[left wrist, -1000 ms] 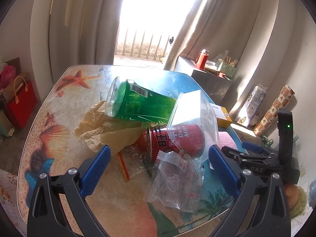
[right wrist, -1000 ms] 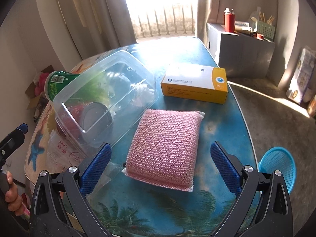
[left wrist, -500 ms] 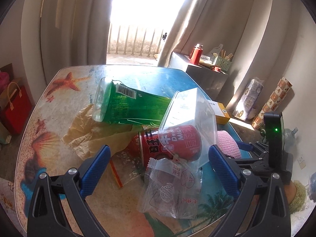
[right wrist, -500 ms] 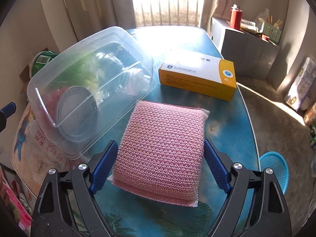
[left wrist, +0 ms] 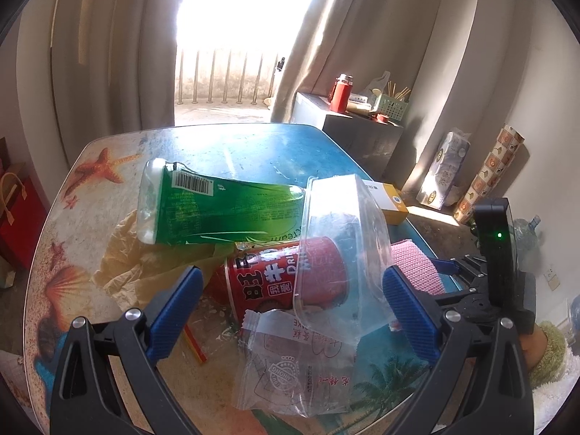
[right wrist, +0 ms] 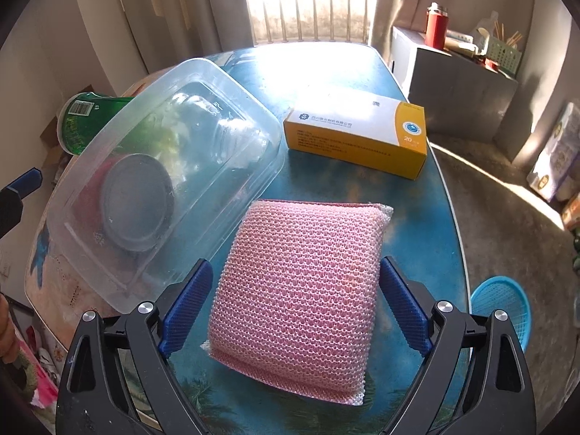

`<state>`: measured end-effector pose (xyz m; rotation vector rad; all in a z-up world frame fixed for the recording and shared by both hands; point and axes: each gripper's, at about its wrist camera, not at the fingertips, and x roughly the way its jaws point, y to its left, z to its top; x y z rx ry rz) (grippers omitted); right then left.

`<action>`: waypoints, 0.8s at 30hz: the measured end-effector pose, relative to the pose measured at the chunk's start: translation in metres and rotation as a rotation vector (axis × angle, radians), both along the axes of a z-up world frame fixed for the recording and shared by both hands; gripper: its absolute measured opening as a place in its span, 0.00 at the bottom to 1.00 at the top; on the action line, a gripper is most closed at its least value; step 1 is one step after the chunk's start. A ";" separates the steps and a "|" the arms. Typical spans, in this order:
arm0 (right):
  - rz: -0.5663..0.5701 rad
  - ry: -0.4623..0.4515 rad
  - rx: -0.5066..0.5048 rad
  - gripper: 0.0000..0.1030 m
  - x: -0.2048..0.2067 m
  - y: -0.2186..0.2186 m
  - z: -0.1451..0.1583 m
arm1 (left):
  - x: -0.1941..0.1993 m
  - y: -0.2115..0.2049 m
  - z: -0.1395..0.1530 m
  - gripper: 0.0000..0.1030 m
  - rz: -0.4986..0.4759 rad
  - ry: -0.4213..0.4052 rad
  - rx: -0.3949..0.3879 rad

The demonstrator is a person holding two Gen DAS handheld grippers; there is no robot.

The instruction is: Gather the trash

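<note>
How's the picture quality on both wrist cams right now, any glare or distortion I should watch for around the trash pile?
Left wrist view: window blown out white, the table glaring at its far end, fisheye bending the curtains; red can and green canister stay readable. Right wrist view: same backlight washing the table's far end, reflections on the clear plastic container; pink sponge sharp.

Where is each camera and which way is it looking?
Left wrist: sits on the left gripper, looking down at a red can and a green tube; its open blue fingers show.
Right wrist: sits on the right gripper, looking down at a pink sponge between its fingers.
Both see the clear plastic tub and the yellow box.
</note>
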<state>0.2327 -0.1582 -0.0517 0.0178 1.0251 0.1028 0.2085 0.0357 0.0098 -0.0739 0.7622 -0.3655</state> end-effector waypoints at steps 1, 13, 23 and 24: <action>0.000 0.003 -0.004 0.85 0.000 0.000 -0.001 | 0.001 -0.003 0.001 0.95 -0.013 -0.001 0.009; 0.064 0.008 -0.014 0.78 -0.022 -0.015 -0.002 | -0.006 -0.058 0.003 0.95 -0.226 -0.058 0.228; 0.004 -0.003 0.035 0.76 -0.029 -0.051 -0.003 | -0.010 -0.081 -0.013 0.95 -0.270 -0.009 0.327; -0.001 -0.001 0.048 0.76 -0.027 -0.054 -0.003 | -0.011 -0.082 -0.016 0.95 -0.264 -0.001 0.333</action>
